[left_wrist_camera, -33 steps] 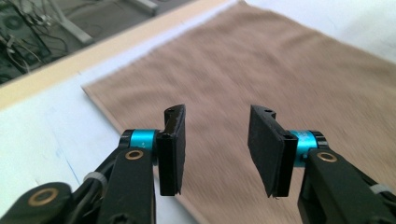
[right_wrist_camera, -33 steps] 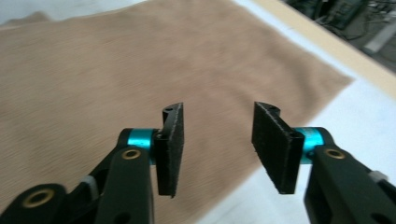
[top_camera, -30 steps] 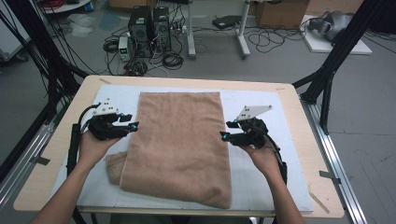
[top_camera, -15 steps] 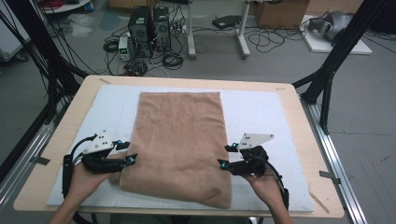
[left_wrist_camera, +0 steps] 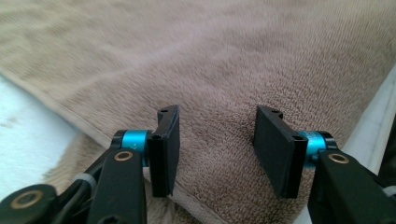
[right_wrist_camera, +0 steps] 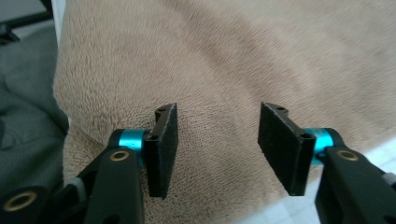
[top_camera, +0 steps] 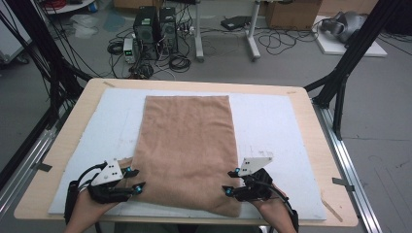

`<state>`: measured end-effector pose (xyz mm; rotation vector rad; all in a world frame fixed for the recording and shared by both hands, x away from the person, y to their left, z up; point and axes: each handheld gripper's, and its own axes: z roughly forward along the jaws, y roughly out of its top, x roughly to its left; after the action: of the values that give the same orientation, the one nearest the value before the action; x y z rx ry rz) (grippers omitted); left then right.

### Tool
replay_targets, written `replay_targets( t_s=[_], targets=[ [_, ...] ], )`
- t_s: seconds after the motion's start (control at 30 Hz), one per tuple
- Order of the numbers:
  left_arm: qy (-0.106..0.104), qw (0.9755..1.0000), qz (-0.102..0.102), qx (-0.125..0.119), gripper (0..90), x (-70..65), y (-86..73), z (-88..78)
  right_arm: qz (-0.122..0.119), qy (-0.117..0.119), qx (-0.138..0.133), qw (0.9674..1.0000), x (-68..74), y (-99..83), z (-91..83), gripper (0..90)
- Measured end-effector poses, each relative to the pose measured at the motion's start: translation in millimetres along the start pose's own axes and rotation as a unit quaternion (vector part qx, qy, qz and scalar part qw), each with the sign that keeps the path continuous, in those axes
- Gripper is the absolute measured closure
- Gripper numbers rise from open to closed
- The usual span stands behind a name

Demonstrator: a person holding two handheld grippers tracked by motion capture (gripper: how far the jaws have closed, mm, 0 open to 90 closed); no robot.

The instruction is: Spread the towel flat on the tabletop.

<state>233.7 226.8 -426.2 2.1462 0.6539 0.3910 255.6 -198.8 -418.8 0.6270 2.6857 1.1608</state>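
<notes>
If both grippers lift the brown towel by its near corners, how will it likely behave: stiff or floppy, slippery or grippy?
The brown towel will probably drape limply: it lies flat and folded, with soft creases. Its looped pile, seen in the left gripper view, should give the pads good grip. It looks thick, so likely a bit heavy for cloth.

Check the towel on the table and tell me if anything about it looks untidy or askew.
The brown towel lies mostly flat on the white mat, but near the left gripper a lower layer sticks out past its left edge, so the fold is uneven there.
</notes>
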Motion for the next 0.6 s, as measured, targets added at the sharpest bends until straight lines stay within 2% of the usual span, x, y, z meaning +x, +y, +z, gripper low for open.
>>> replay_targets(
  t_s=[0.1, 0.2, 0.3, 0.4, 0.53, 0.6],
  targets=[
    [-0.002, 0.9999, 0.005, 0.014, 51.1, -1.4, -3.2, 8.0, -0.012, 0.001, 0.022, 0.9997, 2.9, -0.5, 7.3, 56.1],
    [-0.003, 0.9998, 0.004, 0.018, 57.2, -1.3, -4.5, 12.2, -0.013, 0.016, 0.041, 0.999, 3.7, -2.3, 16.6, 60.5],
    [0.001, 0.9997, 0.012, 0.022, 64.8, -3.1, -3.3, 13.4, 0.008, 0.039, 0.032, 0.9987, 0.8, -5.5, 19.9, 68.4],
    [0.002, 0.9997, 0.012, 0.021, 69.4, -3.8, -2.6, 13.7, 0.007, 0.056, 0.03, 0.9979, 0.7, -6.3, 19.9, 78.7],
    [0.005, 0.9998, 0.014, 0.017, 78.2, -3.4, -1.5, 11.8, -0.014, 0.05, 0.035, 0.998, 5.4, -4.0, 19.0, 85.6],
    [0.005, 0.9998, 0.01, 0.014, 79.9, -2.8, -0.1, 10.2, -0.015, 0.047, 0.033, 0.9982, 6.1, -3.3, 17.9, 86.5]
  ],
)
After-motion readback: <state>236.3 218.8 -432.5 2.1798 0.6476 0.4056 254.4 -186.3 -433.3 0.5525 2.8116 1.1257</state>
